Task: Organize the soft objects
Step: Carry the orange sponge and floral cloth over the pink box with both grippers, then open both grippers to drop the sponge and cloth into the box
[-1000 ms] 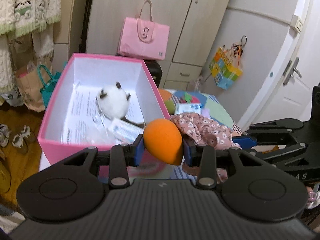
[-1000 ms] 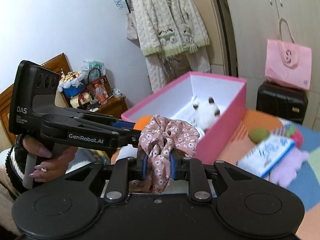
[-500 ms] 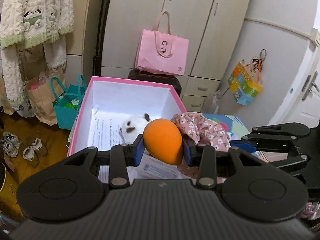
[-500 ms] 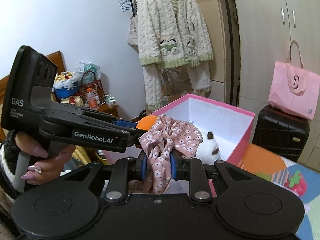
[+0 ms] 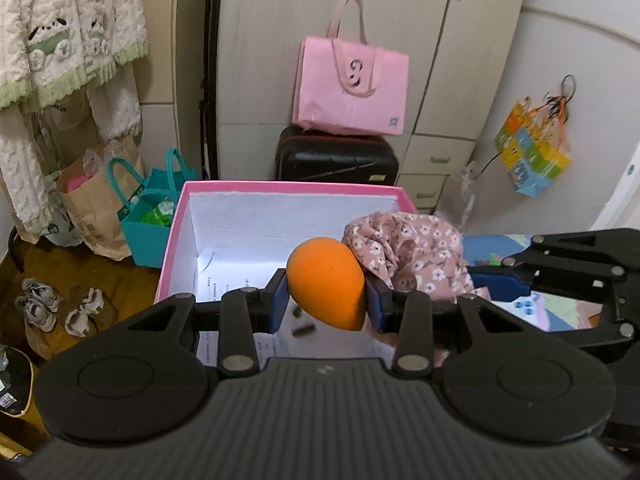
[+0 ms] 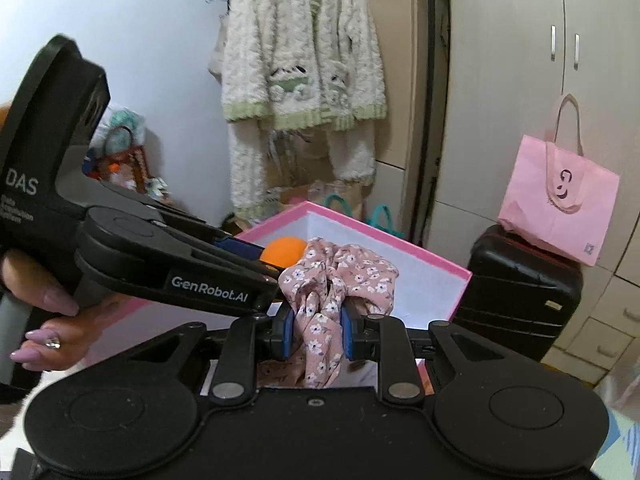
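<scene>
My left gripper [image 5: 326, 300] is shut on an orange egg-shaped sponge [image 5: 326, 282] and holds it over the open pink box [image 5: 280, 190]. My right gripper [image 6: 316, 332] is shut on a pink floral scrunchie [image 6: 336, 276] and holds it over the same box [image 6: 460, 280], right beside the sponge [image 6: 282, 250]. The scrunchie also shows in the left wrist view [image 5: 412, 252], touching the sponge's right side. The box floor holds printed paper [image 5: 224, 280]. The white plush toy is hidden from both views.
A black suitcase [image 5: 336, 156] with a pink tote bag [image 5: 352, 88] on it stands behind the box. Teal and brown paper bags [image 5: 148, 216] and shoes [image 5: 40, 304] sit on the floor to the left. A fluffy cardigan [image 6: 304, 60] hangs on the wall.
Both grippers have moved forward over the pink box with their objects held. The white plush toy, seen in the box earlier, has passed out of view under the grippers.
</scene>
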`<state>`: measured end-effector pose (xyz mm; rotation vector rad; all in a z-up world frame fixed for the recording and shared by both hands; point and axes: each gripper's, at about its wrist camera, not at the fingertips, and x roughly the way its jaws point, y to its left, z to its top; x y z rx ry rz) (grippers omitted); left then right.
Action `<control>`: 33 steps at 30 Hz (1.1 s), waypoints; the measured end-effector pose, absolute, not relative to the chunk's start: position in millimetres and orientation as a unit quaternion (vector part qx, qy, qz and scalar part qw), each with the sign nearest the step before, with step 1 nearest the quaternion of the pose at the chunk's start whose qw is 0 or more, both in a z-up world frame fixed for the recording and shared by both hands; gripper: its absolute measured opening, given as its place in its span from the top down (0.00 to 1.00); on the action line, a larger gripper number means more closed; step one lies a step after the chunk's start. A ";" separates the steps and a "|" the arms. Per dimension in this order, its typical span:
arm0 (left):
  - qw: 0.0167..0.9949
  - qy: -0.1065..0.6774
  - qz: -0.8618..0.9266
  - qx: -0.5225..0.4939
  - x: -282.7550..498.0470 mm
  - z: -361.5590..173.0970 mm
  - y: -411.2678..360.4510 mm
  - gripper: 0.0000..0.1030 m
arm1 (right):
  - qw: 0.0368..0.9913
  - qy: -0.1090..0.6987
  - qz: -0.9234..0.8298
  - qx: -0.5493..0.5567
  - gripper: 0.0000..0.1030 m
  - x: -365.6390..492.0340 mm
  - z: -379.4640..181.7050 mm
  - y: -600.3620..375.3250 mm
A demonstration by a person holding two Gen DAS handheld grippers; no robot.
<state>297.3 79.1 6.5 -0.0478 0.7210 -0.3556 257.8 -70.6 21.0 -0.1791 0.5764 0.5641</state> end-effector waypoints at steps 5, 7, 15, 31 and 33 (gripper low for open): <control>0.910 0.386 -0.152 -0.017 322.8 -8.1 77.2 0.62 | 0.914 0.296 0.257 -0.106 0.74 283.7 7.1 -68.1; 0.906 0.397 -0.147 -0.024 329.3 -12.5 77.5 0.62 | 0.912 0.304 0.250 -0.114 0.74 293.6 0.0 -67.0; 0.911 0.392 -0.127 -0.015 331.6 -17.3 75.4 0.57 | 0.913 0.305 0.229 -0.143 0.61 307.4 -15.0 -63.2; 0.925 0.351 -0.147 -0.003 249.3 11.4 101.9 0.41 | 0.927 0.278 0.238 -0.081 0.41 244.9 11.5 -100.1; 0.925 0.346 -0.155 0.003 236.6 15.4 102.7 0.39 | 0.925 0.279 0.246 -0.075 0.41 230.5 15.6 -103.2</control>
